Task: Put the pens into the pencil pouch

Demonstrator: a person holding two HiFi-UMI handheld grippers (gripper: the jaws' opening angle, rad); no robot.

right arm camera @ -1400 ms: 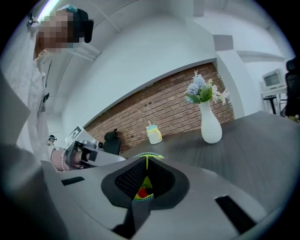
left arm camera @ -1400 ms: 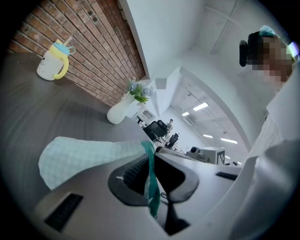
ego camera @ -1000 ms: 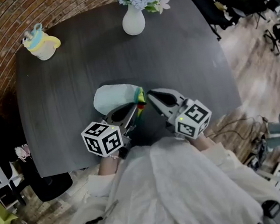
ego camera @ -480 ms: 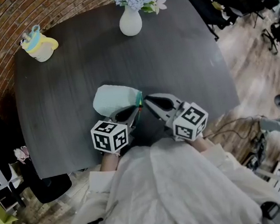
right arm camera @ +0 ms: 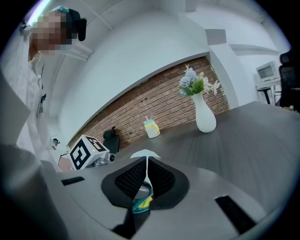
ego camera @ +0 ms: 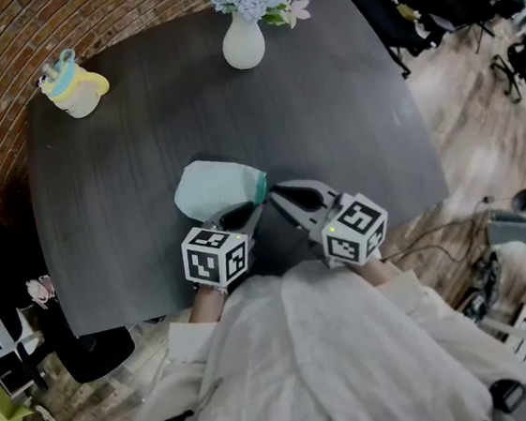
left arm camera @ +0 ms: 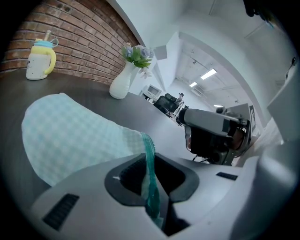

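Far left, up at the back of the dark table [ego camera: 124, 230], there's the yellow mug [ego camera: 74, 82], standing well apart from everything else. Coming across, the pencil pouch [ego camera: 211, 186] lies flat on the table on my near side, pale mint check, with its closed end to the left and its mouth to the right.

Now my left gripper [ego camera: 250, 216]: it reaches in from below at the pouch's mouth, and in the left gripper view the jaws are pinched on the teal zipper edge [left arm camera: 150, 164], which runs straight down between the pads. The fabric spreads away to the left from there.

Behind, at the far edge of the table, is the white vase [ego camera: 243, 45] with its pale flowers, upright.

Right beside my left one comes my right gripper [ego camera: 278, 194], tip to tip with it at the same mouth. Its jaws are pressed together on a thin pale lip of the pouch, which stands up between the pads and flares out above them. Low in the gap sits a scrap of teal and yellow [right arm camera: 140, 204]; whether that's zipper or a pen, I can't tell. The pens themselves I can't pick out in any view.
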